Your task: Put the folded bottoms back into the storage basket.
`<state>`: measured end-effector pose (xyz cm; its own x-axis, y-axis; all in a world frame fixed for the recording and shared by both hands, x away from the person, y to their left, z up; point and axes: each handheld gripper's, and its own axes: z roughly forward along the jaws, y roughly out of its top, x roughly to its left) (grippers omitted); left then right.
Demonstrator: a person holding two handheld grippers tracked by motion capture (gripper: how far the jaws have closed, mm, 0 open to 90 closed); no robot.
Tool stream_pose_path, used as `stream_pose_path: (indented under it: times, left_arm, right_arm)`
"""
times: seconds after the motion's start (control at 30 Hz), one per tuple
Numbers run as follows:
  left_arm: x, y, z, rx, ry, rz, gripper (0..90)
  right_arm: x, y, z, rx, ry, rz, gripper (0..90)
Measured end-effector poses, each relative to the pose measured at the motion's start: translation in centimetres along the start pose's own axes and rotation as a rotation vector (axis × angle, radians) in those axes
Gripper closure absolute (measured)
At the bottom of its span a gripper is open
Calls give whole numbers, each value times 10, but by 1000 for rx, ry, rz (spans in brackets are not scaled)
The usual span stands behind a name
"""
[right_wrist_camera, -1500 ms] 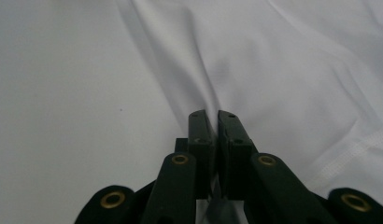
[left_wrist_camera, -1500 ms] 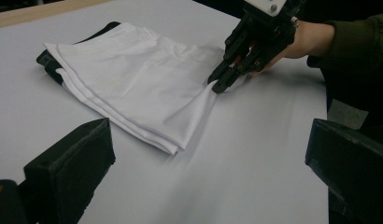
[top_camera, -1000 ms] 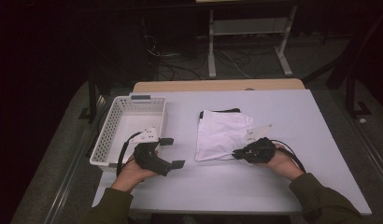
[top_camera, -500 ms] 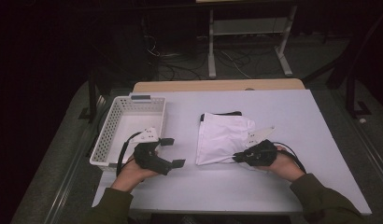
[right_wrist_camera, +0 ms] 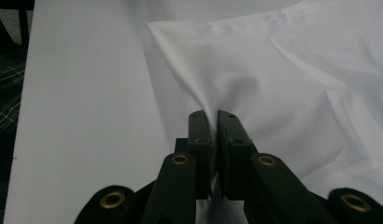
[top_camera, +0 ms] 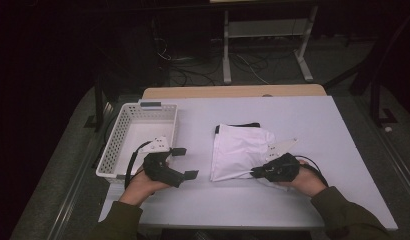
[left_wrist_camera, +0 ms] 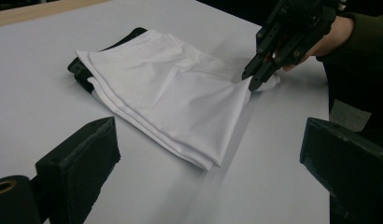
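Note:
A folded white cloth lies mid-table, with a dark garment edge showing under its far side. My right gripper is shut on the cloth's near right corner, and the pinched corner is lifted into a small peak. In the right gripper view the two jaws of that gripper press together with a fold of the white cloth between them. My left gripper rests near the basket, open and holding nothing. The left gripper view looks past its wide-apart jaws at the cloth and the right gripper.
A white slotted basket stands at the table's left edge, just beyond my left hand. The white tabletop has bare room to the right of and behind the cloth. Table legs and cables lie on the dark floor beyond.
My right gripper has edged slightly toward the near side with the cloth corner held in it. The left gripper has stayed where it was.

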<state>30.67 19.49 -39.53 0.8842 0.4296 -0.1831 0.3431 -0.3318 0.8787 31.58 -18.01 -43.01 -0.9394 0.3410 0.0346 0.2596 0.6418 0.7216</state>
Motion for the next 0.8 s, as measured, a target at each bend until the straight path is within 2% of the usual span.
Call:
stream_pose_path:
  times: [0.23,0.8]
  left_arm:
    - [0,0,0,-3,2,-4,21]
    - [0,0,0,-7,7,-9,0]
  right_arm:
    - [4,-2,-4,-12,8,16,834]
    - [17,-3,-7,-15,33,5,833]
